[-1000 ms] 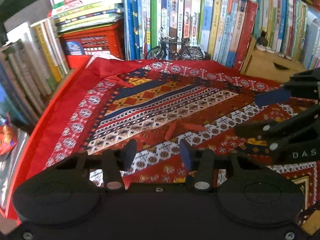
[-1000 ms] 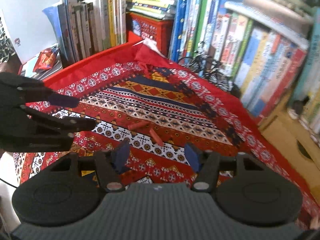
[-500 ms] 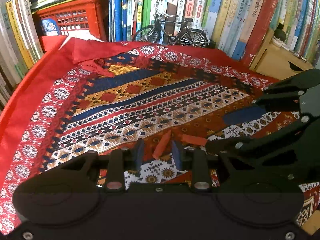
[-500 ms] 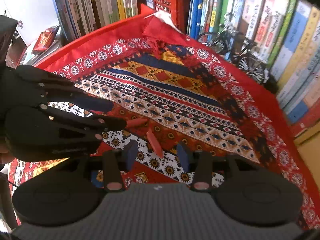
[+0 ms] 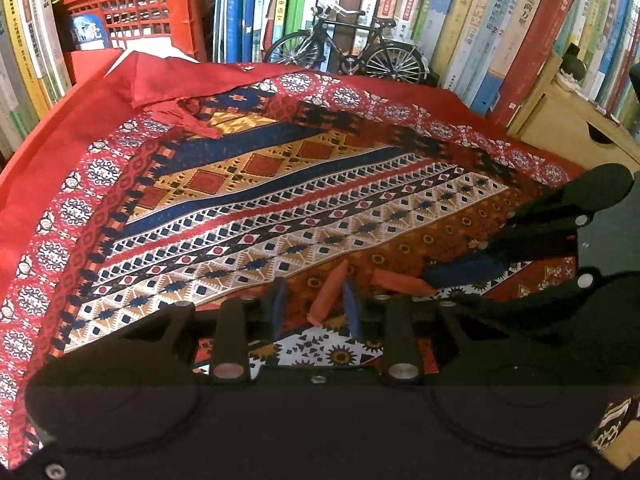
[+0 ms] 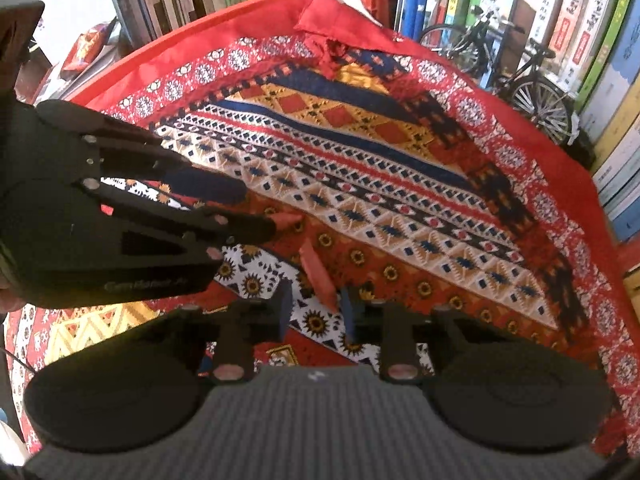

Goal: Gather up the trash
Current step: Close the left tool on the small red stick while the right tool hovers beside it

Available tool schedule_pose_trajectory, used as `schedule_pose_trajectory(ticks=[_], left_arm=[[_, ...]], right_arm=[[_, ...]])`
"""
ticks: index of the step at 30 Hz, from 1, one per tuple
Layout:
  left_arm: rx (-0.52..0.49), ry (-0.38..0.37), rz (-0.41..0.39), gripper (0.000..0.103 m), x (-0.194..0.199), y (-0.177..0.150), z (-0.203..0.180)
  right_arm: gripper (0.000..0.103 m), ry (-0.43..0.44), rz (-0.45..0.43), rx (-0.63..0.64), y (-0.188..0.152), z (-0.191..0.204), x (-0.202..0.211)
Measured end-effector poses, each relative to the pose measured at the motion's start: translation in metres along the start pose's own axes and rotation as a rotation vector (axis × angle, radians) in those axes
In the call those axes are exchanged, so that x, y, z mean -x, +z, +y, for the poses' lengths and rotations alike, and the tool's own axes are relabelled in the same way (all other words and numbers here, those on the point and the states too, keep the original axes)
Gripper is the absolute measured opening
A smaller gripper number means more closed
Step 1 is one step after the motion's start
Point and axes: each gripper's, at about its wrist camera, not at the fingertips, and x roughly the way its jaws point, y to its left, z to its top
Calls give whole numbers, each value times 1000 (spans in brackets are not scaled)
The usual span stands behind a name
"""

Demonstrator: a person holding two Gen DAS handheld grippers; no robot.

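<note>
Two small orange-red scraps lie on the patterned red cloth point(image 5: 240, 184). In the left wrist view, my left gripper point(image 5: 314, 306) is open low over the cloth, its fingers on either side of one scrap point(image 5: 330, 296). The second scrap point(image 5: 400, 282) lies just right of it, at the tips of my right gripper. In the right wrist view, my right gripper point(image 6: 316, 310) is open around that scrap point(image 6: 318, 272). The left gripper's body point(image 6: 120, 216) comes in from the left, and the other scrap's end point(image 6: 286, 219) shows at its fingertips.
Rows of upright books point(image 5: 460, 20) line the back and left. A red plastic crate point(image 5: 136, 16) stands at the back left, a model bicycle point(image 5: 348, 46) at the back middle, a wooden box point(image 5: 568, 128) at the right. The cloth's far corner is folded over point(image 5: 172, 80).
Both grippers have moved forward and down to the cloth. Each one's jaws have narrowed and now straddle a scrap that lay ahead of them a second ago.
</note>
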Motion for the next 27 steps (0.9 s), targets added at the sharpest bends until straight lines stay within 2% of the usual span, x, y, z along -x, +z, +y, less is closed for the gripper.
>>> schedule_pose_trajectory(ticks=[6,14,17,18,19,22,24,26,27], left_arm=[[3,-2,1,28,-3,-2,-1],[-1,-5,4,31,-7,-3,-4],[-6,-4,1,29,-9,-2,-7],[-11,-5,3,16,-8,-2,-8],[-13,-8,9,10,-9,-1,-9],[9,-3,10,9,-5,-1,-8],[12,3,5,9,-2,0,-7],[8,16,0,9,1,0,-7],[6,19,-3,9,2,0,-7]], right_arm=[[18,-7,-20,-13,-3,-1,5],[19,-14,-30,-48,-5,-9,8],[27,-9,-29,-54,-6,-10,7],[29,-9,-28,-55,-5,-11,6],[29,-11,-27,-55,-5,-10,5],[30,-16,-24,-43,-3,-8,0],[37,-19,-23,-28,-1,-7,-3],[39,-21,-25,-14,0,-5,-6],[25,-21,-25,-9,1,-4,-6]])
